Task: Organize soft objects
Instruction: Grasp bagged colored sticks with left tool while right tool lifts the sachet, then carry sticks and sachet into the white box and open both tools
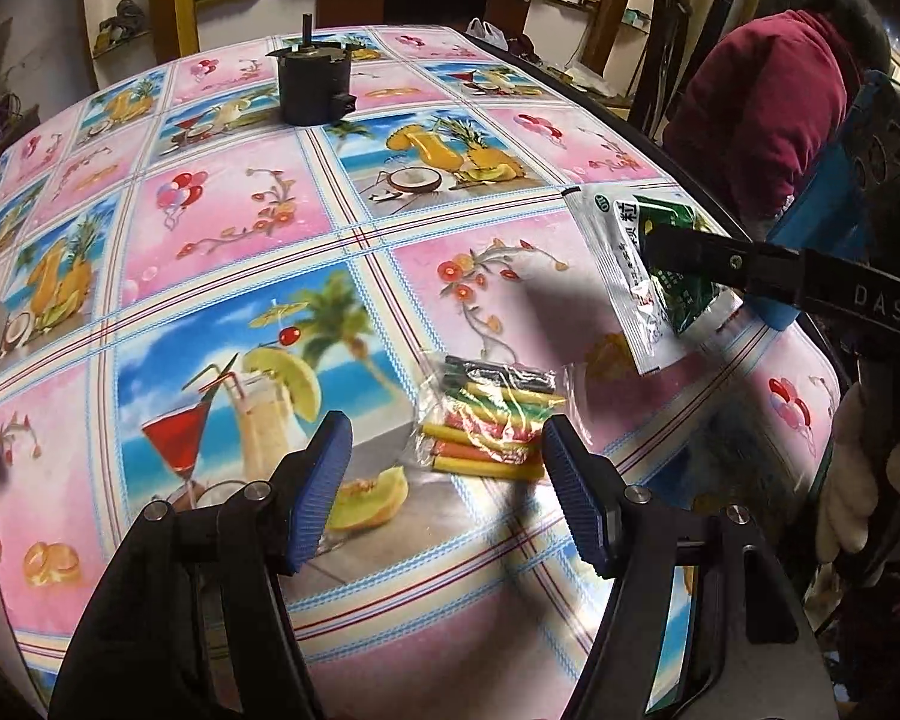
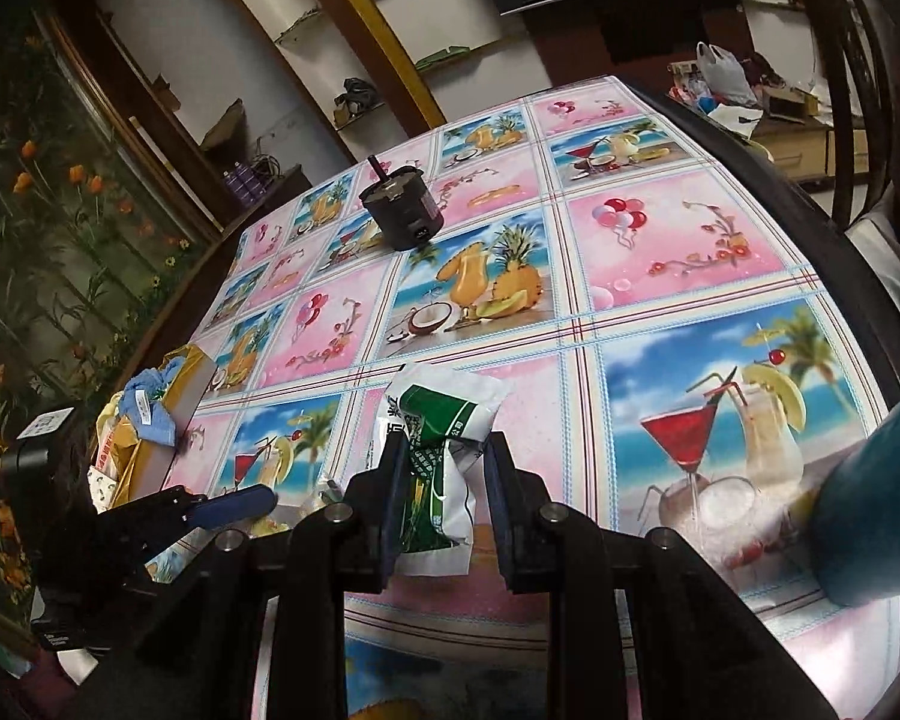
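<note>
Right gripper (image 2: 444, 480) pinches a crumpled green-and-white sachet (image 2: 435, 420) above the patterned tablecloth (image 2: 660, 276), its lower half hidden between the fingers. Left gripper (image 1: 444, 480) hangs spread over a clear bag of coloured sticks (image 1: 492, 414), contents hard to make out.

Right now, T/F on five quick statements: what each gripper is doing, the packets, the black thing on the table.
1. The right gripper is shut on the green-and-white sachet. True.
2. The left gripper holds the bag of coloured sticks. False: its jaws stand open and empty, and the bag lies on the tablecloth beyond the fingertips.
3. The black motor stands upright at the far side of the table. True.
4. The sachet lies flat on the tablecloth. False: it is lifted clear, crumpled between the right pads.
5. The motor sits on the bag. False: they are far apart.
</note>
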Tool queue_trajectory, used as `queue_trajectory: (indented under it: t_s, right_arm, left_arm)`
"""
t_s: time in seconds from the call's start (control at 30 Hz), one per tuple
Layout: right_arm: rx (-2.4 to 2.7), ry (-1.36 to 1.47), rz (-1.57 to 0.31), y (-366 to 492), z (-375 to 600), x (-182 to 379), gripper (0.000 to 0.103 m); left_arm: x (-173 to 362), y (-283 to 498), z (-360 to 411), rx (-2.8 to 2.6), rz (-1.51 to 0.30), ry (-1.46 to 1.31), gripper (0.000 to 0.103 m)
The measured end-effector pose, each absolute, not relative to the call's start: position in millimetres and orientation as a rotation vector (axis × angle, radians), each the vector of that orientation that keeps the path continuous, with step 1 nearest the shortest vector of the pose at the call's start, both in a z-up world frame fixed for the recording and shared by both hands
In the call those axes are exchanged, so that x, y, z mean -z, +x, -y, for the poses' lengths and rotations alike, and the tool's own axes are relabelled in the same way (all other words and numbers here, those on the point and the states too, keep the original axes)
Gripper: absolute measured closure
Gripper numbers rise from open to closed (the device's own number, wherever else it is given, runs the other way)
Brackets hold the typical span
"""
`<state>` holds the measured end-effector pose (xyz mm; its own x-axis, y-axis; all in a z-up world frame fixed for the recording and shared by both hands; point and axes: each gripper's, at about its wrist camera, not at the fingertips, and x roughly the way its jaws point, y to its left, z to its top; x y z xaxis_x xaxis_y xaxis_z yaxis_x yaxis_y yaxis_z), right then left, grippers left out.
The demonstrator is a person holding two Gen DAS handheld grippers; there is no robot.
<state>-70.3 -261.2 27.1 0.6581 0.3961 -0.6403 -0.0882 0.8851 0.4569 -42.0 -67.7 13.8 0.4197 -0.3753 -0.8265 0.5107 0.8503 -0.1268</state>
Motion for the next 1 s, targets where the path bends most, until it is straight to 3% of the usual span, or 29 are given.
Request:
queue_trajectory:
  t_s: [0.1, 0.17, 0.43, 0.47, 0.53, 0.57, 0.8, 1.0]
  right_arm:
    - [-0.282, 0.431, -0.822, -72.4, 267.0, -20.1, 0.077]
    - [-0.279, 0.45, -0.834, -70.8, 270.7, -14.3, 0.077]
    - [-0.298, 0.498, -0.836, -70.0, 276.8, -8.9, 0.076]
    - [-0.299, 0.5, -0.836, -70.1, 276.7, -8.4, 0.076]
    - [-0.305, 0.496, -0.839, -69.9, 276.0, -7.8, 0.076]
    - [-0.308, 0.488, -0.843, -69.6, 274.3, -7.4, 0.076]
    - [-0.293, 0.46, -0.901, -63.1, 269.0, -0.8, 0.074]
    - [-0.29, 0.48, -0.909, -57.1, 264.2, -1.8, 0.067]
  left_arm:
    - [-11.7, -36.7, 76.2, 0.546, -0.986, 0.17, 0.033]
    - [-10.2, -36.5, 82.1, 0.535, -0.981, 0.188, 0.024]
    - [-4.1, -43.1, 109.1, 0.551, -0.96, 0.308, 0.023]
    - [-4.3, -44.5, 110.9, 0.564, -0.956, 0.314, 0.026]
    - [-7.4, -47.7, 110.9, 0.59, -0.941, 0.306, 0.061]
    - [-8.5, -48.6, 109.7, 0.596, -0.941, 0.301, 0.063]
    - [-12.5, -53.2, 91.8, 0.621, -0.953, 0.211, 0.064]
    - [-27.0, -63.4, 66.0, 0.615, -0.93, 0.127, 0.064]
